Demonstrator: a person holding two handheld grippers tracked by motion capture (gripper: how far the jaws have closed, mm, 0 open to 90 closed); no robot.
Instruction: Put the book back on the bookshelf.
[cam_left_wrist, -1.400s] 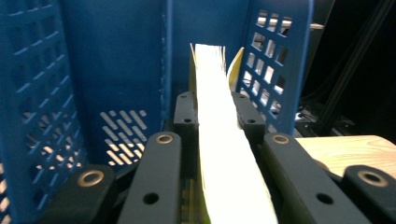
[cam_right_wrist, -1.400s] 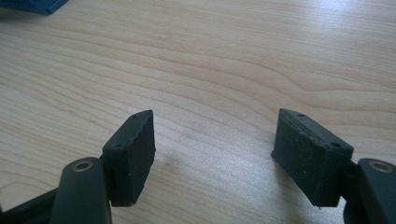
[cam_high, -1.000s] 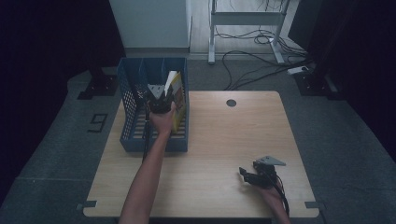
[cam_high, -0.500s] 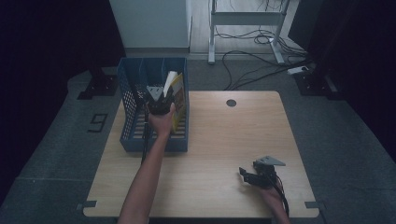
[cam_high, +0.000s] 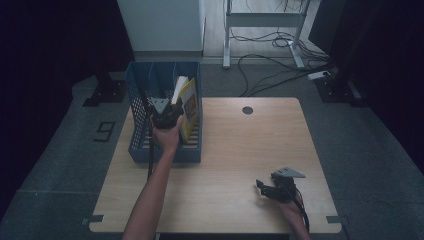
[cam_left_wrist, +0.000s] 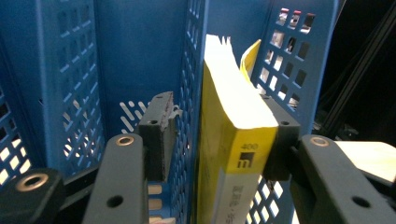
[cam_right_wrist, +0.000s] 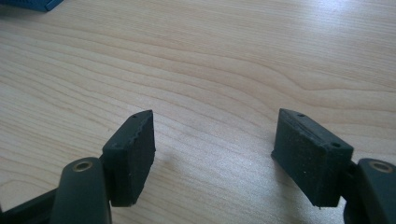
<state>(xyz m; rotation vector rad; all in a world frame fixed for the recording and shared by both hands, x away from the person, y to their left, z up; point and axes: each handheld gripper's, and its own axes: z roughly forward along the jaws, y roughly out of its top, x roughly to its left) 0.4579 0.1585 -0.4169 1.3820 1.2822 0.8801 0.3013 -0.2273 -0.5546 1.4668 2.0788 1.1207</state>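
A blue slotted file rack (cam_high: 134, 150) stands at the table's far left, with a yellow book (cam_high: 188, 106) upright in its right compartment. My left gripper (cam_high: 163, 116) reaches into the rack from the front. In the left gripper view its jaws stand wide apart around the yellow book (cam_left_wrist: 233, 112) and the blue divider (cam_left_wrist: 189, 70) beside it. The right pad (cam_left_wrist: 280, 140) lies against the book's cover, while the left pad (cam_left_wrist: 158, 135) is on the far side of the divider. My right gripper (cam_high: 261, 186) rests low over the bare wood (cam_right_wrist: 215, 70) near the front right, open and holding nothing.
A wooden table (cam_high: 250, 150) has a round cable hole (cam_high: 247, 110) at its far edge. Beyond the table are desk legs (cam_high: 227, 45) and cables (cam_high: 270, 65) on the floor. A white cabinet (cam_high: 160, 25) stands behind the rack.
The left hand and gripper have shifted slightly within the rack. The right gripper has stayed in place.
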